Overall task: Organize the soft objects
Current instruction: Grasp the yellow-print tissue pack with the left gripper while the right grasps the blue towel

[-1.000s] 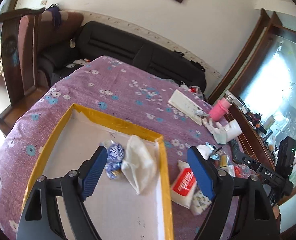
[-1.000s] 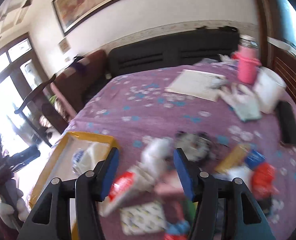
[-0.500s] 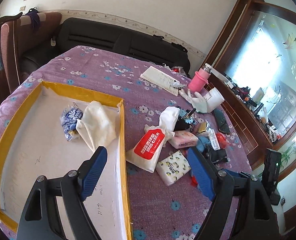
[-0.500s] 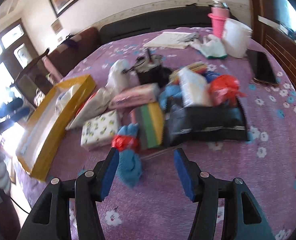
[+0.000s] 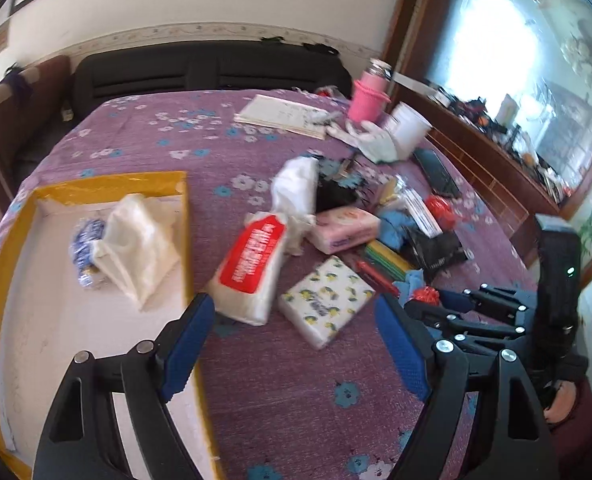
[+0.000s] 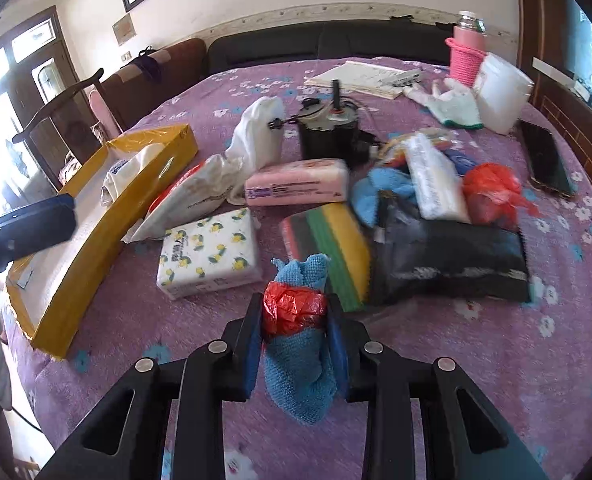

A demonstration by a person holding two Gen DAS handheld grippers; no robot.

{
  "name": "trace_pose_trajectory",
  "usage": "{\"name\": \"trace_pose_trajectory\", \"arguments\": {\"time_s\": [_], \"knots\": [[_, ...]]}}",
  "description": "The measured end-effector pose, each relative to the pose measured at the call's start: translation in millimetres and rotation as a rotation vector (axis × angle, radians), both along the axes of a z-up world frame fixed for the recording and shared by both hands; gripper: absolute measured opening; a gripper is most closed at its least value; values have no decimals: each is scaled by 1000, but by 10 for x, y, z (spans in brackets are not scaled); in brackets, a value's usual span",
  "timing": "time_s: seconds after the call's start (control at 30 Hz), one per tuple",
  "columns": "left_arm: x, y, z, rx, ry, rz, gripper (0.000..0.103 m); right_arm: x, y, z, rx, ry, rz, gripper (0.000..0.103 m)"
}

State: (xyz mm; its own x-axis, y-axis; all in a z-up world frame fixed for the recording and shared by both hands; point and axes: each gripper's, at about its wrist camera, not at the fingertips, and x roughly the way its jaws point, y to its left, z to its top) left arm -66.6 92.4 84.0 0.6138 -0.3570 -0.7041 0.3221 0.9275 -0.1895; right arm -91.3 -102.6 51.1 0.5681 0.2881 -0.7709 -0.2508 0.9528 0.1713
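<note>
Blue cloth (image 6: 296,364) pinched in right tool (image 6: 295,344), left tool (image 5: 296,332) wide open, empty

Print shows on the red-labelled tissue pack (image 5: 252,264) ahead of the left gripper (image 5: 296,344). It is too blurred to read. No other lettering is legible.

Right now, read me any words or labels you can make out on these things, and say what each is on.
None can be read for certain.
Red-labelled tissue pack: white print, blurred.
Pink wipes pack: small label, too small.
Lemon-print tissue pack: dark wording, blurred.
Papers: illegible.
</note>
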Motion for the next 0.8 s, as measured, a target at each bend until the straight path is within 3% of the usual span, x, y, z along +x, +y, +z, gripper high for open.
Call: {"name": "trace_pose_trajectory", "arguments": {"time_s": [0.1,0.2,0.3,0.37,0.43,0.57,0.7,0.8], "knots": [[60,-280,-86,60,-8,-80,81,-92,-192,-10,35,15,-27,32],[229,-574,-294,138,40,-130,81,-146,-347,-43,69,31,-54,32],[391,-731,-533,224,103,-100,81,-169,-427,-87,98,34,-69,32],[409,-783,-596,264,86,-68,85,-179,-448,-92,118,32,-73,33],[364,-814,-581,239,101,-109,87,-179,-466,-97,133,31,-74,33],[177,-787,-417,100,174,-259,87,-174,-503,-107,165,42,-76,33],[110,-613,-271,110,93,-206,87,-172,-509,-113,185,48,-71,34],[241,-578,-339,146,83,-149,87,-171,-504,-119,186,51,-70,34]]}}
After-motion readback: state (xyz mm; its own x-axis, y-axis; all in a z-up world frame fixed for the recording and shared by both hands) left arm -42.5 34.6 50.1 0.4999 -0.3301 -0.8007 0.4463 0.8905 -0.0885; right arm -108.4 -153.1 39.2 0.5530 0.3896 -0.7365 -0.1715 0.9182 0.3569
